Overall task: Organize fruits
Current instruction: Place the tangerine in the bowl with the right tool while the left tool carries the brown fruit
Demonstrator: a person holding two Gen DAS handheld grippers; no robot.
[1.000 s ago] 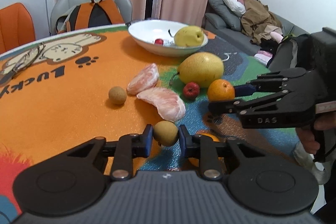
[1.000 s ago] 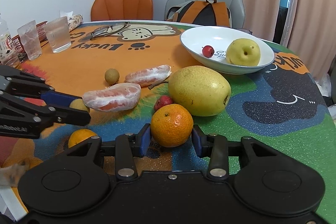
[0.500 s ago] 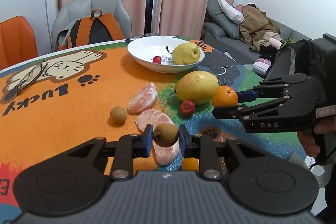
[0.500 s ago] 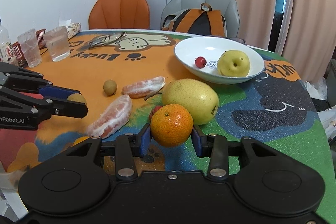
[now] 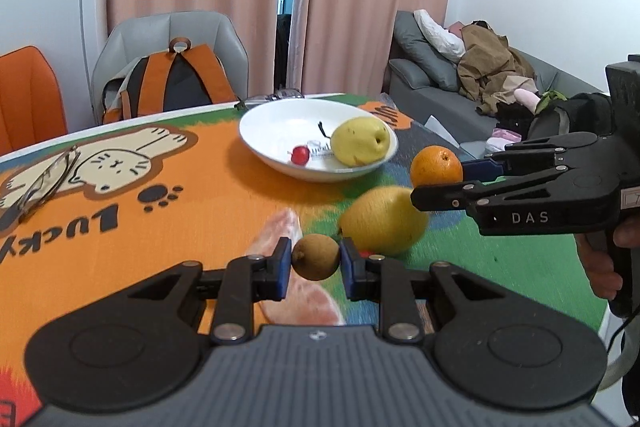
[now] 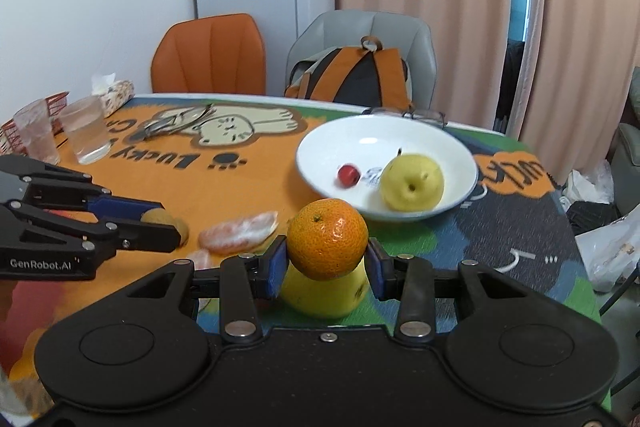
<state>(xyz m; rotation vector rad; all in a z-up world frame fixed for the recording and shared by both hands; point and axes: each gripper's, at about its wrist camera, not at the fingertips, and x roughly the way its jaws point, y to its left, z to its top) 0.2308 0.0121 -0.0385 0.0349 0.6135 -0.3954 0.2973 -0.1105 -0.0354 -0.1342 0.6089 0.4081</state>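
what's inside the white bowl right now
The white bowl holds a yellow pear and one small red fruit beside it. The pear covers part of the bowl's floor, so anything behind it cannot be seen.

Large pear [image 5: 382,221] blocks path to bowl [image 5: 272,151]; orange mat [image 5: 192,211] open.

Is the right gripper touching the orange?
Touching. In the right wrist view, the right gripper has both blue pads pressed against the orange, held clear of the table.
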